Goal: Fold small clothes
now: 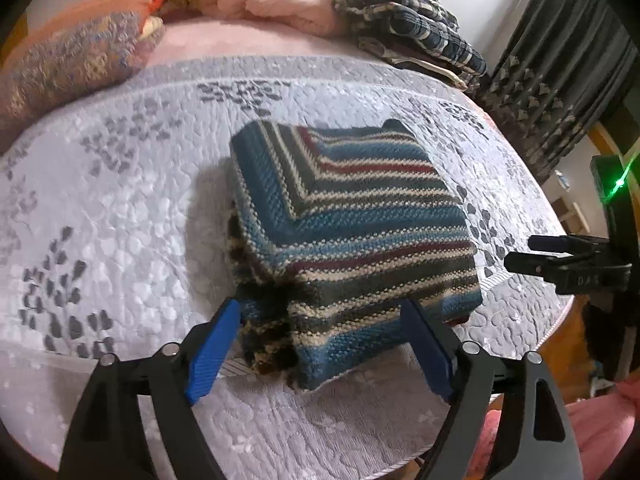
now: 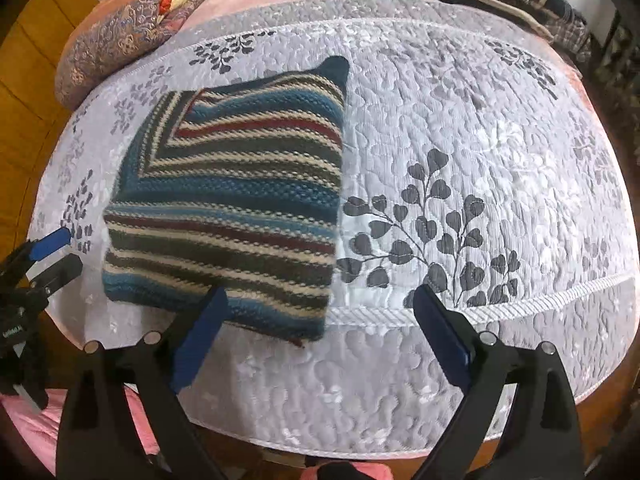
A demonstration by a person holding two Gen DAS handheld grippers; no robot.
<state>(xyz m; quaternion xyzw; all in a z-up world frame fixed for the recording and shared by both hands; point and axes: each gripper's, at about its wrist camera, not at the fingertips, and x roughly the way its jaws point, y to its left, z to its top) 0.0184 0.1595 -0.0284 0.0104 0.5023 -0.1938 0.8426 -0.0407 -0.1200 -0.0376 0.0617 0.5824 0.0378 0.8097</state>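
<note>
On the quilt, one folded sweater, two parted claws.

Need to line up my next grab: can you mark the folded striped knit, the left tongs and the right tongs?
folded striped knit [image 2: 228, 204]: right wrist view, middle of its top face.
left tongs [image 1: 320, 344]: left wrist view, midway between the blue tips, open.
right tongs [image 2: 320, 332]: right wrist view, midway between the blue tips, open.
</note>
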